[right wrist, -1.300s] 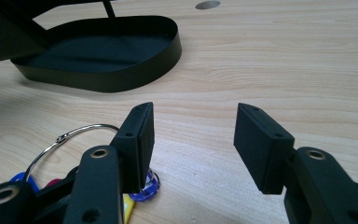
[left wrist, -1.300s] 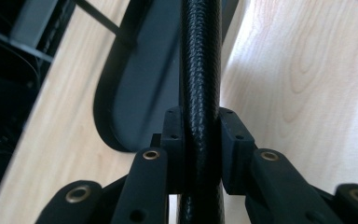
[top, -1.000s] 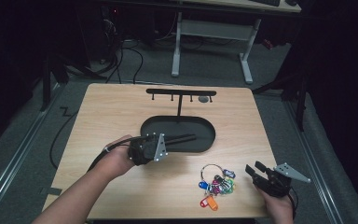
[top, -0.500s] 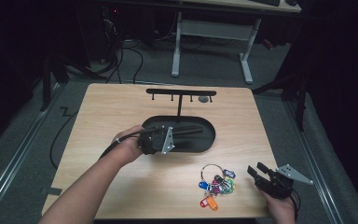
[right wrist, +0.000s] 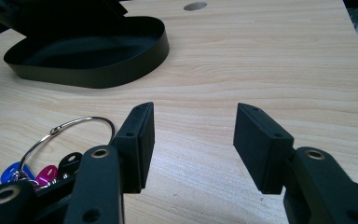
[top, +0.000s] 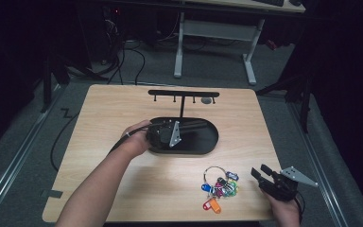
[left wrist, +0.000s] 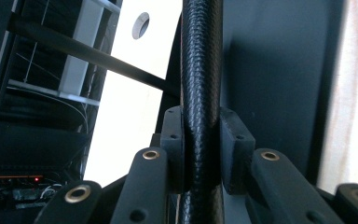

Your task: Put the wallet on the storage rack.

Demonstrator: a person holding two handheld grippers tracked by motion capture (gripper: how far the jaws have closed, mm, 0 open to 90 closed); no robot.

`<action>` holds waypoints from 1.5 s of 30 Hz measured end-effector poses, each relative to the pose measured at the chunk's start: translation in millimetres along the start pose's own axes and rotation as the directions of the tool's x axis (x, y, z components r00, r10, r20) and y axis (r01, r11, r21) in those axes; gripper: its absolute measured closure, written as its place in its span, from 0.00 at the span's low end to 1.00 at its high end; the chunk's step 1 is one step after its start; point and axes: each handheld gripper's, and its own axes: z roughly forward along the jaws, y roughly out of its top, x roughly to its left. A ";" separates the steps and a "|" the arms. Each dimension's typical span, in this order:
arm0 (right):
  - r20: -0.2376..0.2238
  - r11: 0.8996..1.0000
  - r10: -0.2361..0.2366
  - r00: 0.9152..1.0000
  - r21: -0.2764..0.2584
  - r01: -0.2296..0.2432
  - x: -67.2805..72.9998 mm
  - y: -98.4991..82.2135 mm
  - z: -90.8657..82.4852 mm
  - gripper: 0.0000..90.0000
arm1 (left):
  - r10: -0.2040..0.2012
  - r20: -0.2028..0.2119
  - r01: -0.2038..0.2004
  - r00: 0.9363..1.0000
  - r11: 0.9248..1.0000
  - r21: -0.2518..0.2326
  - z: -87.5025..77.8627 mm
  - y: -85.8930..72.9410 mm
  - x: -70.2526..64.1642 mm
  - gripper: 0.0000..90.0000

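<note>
A black key stand has an oval tray base, an upright post and a crossbar with hooks. My left gripper reaches over the tray and is shut on the post low down. In the left gripper view the textured post is pinched between the pads. A ring of coloured key tags lies on the table at the front right. My right gripper rests just right of it, open and holding nothing. In the right gripper view the key ring lies left of the open gripper.
The wooden table has a round hole near the crossbar's right end. Cables and a white desk frame stand on the floor beyond the far edge. The tray lies ahead of the right gripper.
My left gripper moved right and forward over the tray and shut on the stand's post. The right gripper stayed in place, open.
</note>
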 end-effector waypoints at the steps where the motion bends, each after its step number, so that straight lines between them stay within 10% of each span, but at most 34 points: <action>1: -0.001 1.000 -0.001 1.000 0.001 0.001 0.2 -0.1 -0.1 0.54 | 0.011 -0.003 -0.011 1.000 1.000 0.005 2.1 0.2 0.2 0.83; 25: -0.003 1.000 0.012 1.000 0.005 -0.012 0.5 -2.5 -0.9 0.54 | 0.076 0.003 -0.076 0.997 0.995 0.071 36.0 -3.8 -7.8 0.82; 34: -0.001 1.000 0.015 1.000 0.010 -0.015 0.2 -2.9 -0.9 0.54 | -0.024 0.059 0.016 0.998 0.992 0.126 42.3 -4.0 -7.7 0.66; 45: 0.000 1.000 0.007 1.000 0.010 -0.007 0.0 -2.2 -0.7 0.54 | -0.127 0.138 0.104 0.982 0.981 0.161 47.2 -10.8 -16.2 0.58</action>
